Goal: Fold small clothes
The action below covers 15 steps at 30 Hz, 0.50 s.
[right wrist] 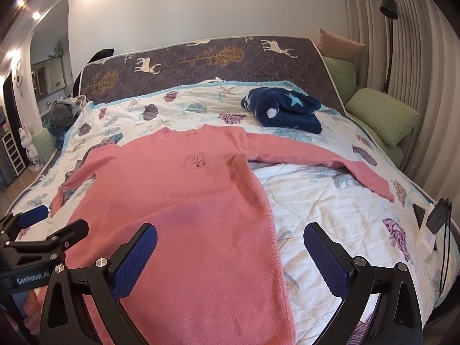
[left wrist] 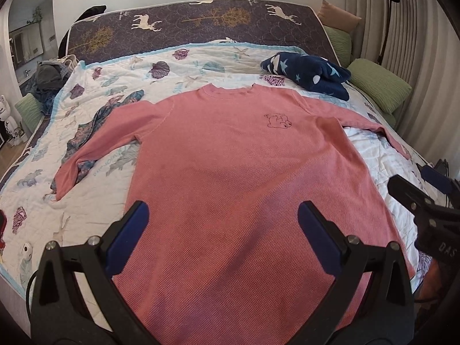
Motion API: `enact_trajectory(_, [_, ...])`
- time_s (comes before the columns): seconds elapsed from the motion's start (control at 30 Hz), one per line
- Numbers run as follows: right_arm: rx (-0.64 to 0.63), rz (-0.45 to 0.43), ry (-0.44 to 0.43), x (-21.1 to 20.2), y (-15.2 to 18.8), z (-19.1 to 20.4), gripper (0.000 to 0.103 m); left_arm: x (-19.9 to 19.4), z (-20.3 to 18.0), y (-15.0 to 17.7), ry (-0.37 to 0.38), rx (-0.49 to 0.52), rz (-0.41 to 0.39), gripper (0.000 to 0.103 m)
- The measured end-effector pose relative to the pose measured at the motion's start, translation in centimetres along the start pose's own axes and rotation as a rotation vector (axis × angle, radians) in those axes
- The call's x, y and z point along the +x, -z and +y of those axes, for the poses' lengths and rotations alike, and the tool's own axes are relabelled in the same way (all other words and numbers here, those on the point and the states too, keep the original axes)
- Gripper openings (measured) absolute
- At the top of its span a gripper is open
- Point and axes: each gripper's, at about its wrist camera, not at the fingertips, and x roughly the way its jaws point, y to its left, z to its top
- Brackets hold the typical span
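Bedroom walls in pale plaster and a ribbed cream curtain frame one wide bed, whose white quilt printed with shells and starfish (left wrist: 201,66) gives a broad, soft surface for folding. Behind it a dark purple mattress patterned with white deer and gold trees (left wrist: 187,20) leans upright, probably set aside to keep the quilt free. One pink waffle-knit long-sleeved top with a small line-drawn bear on the chest (left wrist: 230,158) lies face up in the middle of the quilt, collar away from the cameras and hem nearest them, both sleeves spread out to the sides; that flat spread looks like the starting layout for a fold, with no fold made yet. One floral blue garment (left wrist: 86,132) lies partly under the top's sleeve on the left, and one navy fleece bundle with pale stars (left wrist: 310,74) sits near the far edge, apparently waiting or already done. Two green pillows (left wrist: 379,86) rest along the right side. Both tools hover above the hem end: the left gripper (left wrist: 222,230) has its blue-padded fingers spread wide over the fabric, gripping nothing, and the right gripper (right wrist: 230,254) is likewise spread wide, straddling the top's right edge, likely positioned to take the hem corners.
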Motion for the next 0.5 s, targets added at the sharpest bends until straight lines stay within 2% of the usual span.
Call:
enact_trajectory(0.27, [-0.052,0.02,0.003,0.6,0.3,1.4,0.103,0.4,-0.1,0.1,0.024,0.012,0.006,0.103])
enact_trajectory(0.5, [-0.047,0.021,0.006,0.8,0.1,1.5,0.103,0.6,-0.3,0.1,0.03,0.036,0.003,0.103])
